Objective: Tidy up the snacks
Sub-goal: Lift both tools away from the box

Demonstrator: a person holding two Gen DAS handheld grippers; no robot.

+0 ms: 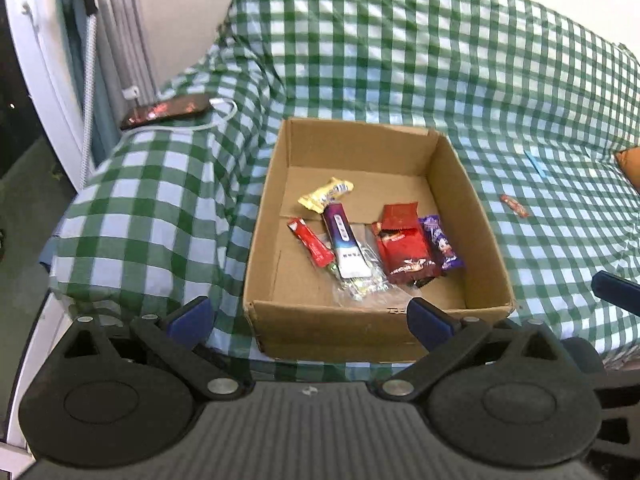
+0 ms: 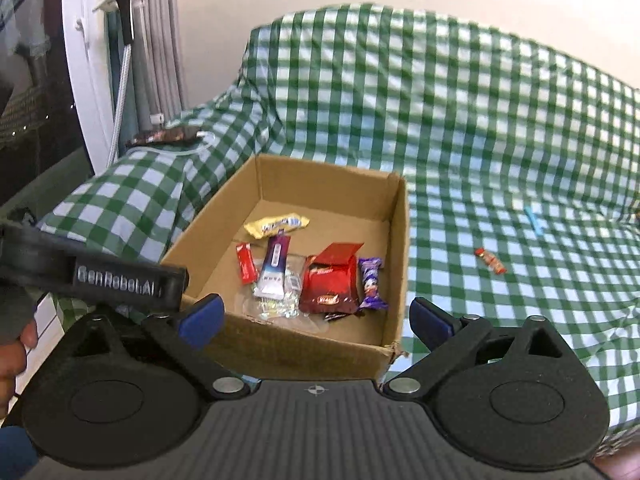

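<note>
— Where do the snacks sit?
— Most lie in the cardboard box (image 1: 460, 200); a small red snack (image 2: 490, 261) stays out on the checkered cover (image 2: 500, 128).
— The grippers?
— Left gripper (image 1: 308, 316) and right gripper (image 2: 316, 318) both gape, holding nothing.

We see a sofa draped in a green-and-white checked cover (image 1: 400, 60), which carries everything. On its seat sits an open cardboard box (image 1: 460, 184), and to the box's right a small red snack wrapper (image 1: 515, 205) and a thin blue strip (image 1: 536, 163) lie well apart on the cloth. A dark phone (image 1: 166, 110) with a white cable (image 1: 224, 114) rests on the armrest.
</note>
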